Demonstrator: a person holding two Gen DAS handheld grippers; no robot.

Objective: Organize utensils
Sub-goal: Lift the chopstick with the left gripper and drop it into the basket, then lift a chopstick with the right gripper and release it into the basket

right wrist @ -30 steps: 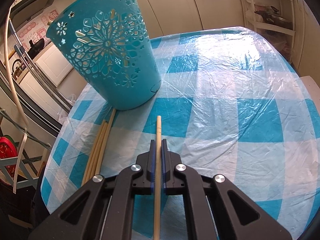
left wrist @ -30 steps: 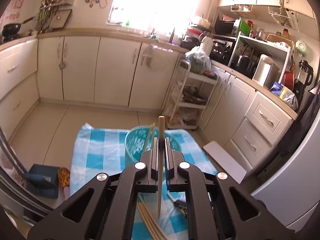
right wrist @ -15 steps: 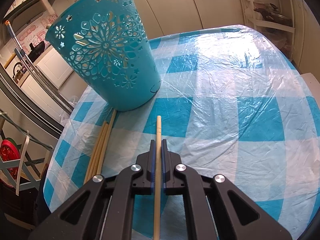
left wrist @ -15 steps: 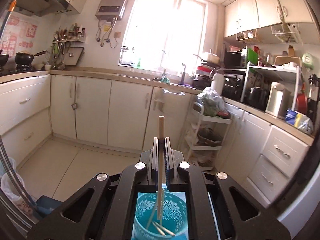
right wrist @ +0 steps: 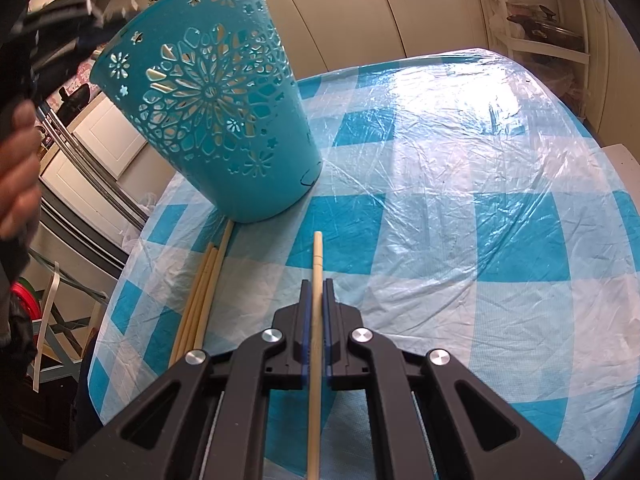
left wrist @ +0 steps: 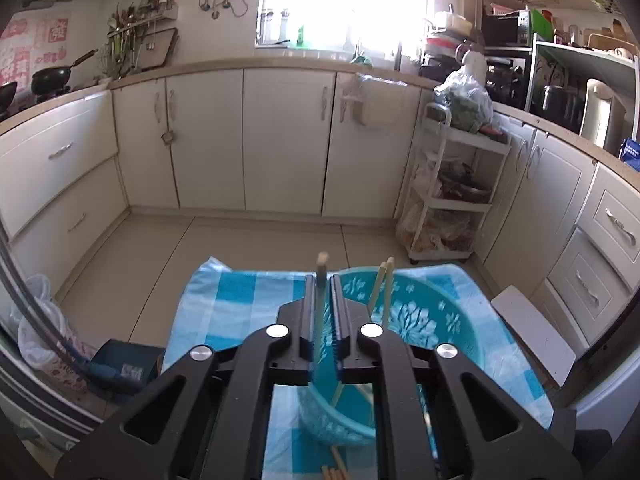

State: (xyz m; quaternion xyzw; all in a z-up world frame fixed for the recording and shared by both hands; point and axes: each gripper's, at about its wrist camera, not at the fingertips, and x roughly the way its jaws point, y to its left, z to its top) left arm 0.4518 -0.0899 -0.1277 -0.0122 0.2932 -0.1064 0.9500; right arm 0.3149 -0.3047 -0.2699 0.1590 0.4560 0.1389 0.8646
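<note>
Left wrist view: left gripper (left wrist: pixel 323 280) jaws opening, a blurred chopstick (left wrist: pixel 321 300) loose between them, above the teal basket (left wrist: pixel 424 320) at 4 o'clock

Right wrist view: right gripper (right wrist: pixel 316 286) jaws clamped on one chopstick (right wrist: pixel 317 264); basket at 11 o'clock on the checked desk (right wrist: pixel 460 240)

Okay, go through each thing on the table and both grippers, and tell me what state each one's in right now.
Left gripper: jaws opening, a chopstick between them, above the basket.
Right gripper: shut on a chopstick.
Teal basket: upright on the tablecloth, two chopsticks leaning inside.
Loose chopsticks: lying flat beside the basket.
Checked tablecloth: spread out, under wrinkled clear plastic.
</note>
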